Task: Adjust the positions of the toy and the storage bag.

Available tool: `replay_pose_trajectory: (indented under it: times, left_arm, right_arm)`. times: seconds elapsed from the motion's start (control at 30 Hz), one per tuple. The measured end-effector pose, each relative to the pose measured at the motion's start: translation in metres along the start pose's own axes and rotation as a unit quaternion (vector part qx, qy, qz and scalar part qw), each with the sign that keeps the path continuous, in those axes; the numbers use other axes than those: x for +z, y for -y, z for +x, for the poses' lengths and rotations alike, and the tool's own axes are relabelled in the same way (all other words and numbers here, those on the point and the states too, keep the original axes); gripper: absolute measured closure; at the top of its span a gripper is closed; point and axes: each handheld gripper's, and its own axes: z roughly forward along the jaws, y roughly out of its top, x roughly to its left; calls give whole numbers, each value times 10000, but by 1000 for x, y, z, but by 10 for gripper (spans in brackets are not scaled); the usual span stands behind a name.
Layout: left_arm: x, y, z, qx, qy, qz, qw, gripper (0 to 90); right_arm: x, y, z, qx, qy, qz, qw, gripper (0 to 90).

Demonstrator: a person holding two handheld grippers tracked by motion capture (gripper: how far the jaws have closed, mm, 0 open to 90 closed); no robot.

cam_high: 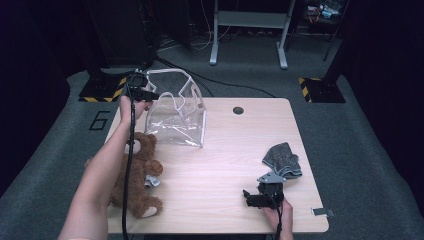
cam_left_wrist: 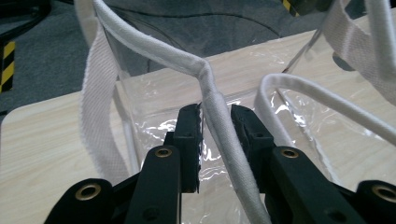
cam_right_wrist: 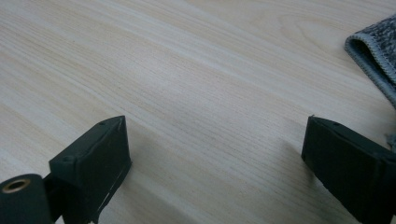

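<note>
- Clear bag [cam_high: 176, 120], upper left: light, floppy, slippery plastic; its white trim [cam_left_wrist: 217, 116] grips best.
- Left gripper [cam_left_wrist: 215, 122] jaws pinch that trim.
- Right gripper [cam_right_wrist: 215, 149] jaws gape, empty.

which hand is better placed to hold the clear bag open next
Left. The left gripper already has the clear bag by its white rim, between its jaws. The right gripper sits open on bare table beside the grey cloth.

bag [cam_high: 176, 122]: clear, white trim | bear [cam_high: 136, 172]: brown | cloth [cam_high: 283, 159]: grey | table [cam_high: 220, 170]: pale wood
</note>
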Motion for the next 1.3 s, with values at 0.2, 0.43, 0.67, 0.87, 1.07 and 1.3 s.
replay_pose_trajectory:
  times: [0.2,0.43,0.67,0.87,1.07,1.3]
  left_arm:
    - [2,-2,-6,127,127,-54,9998,735]
    - [6,-4,-18,299,289,-88,9991,736]
    - [11,-6,-36,404,500,-110,9979,735]
    - [12,-7,-48,529,642,-77,9965,732]
    - [12,-7,-58,637,787,-38,9949,719]
    - [14,-7,-73,739,964,-109,9925,710]
  right_arm:
    - [0,0,0,-2,0,1,10000,68]
    - [0,0,0,-2,2,5,10000,68]
    - [0,0,0,-2,4,4,10000,68]
    - [0,0,0,-1,2,1,10000,68]
    - [0,0,0,1,0,1,10000,69]
    - [0,0,0,4,-4,1,10000,70]
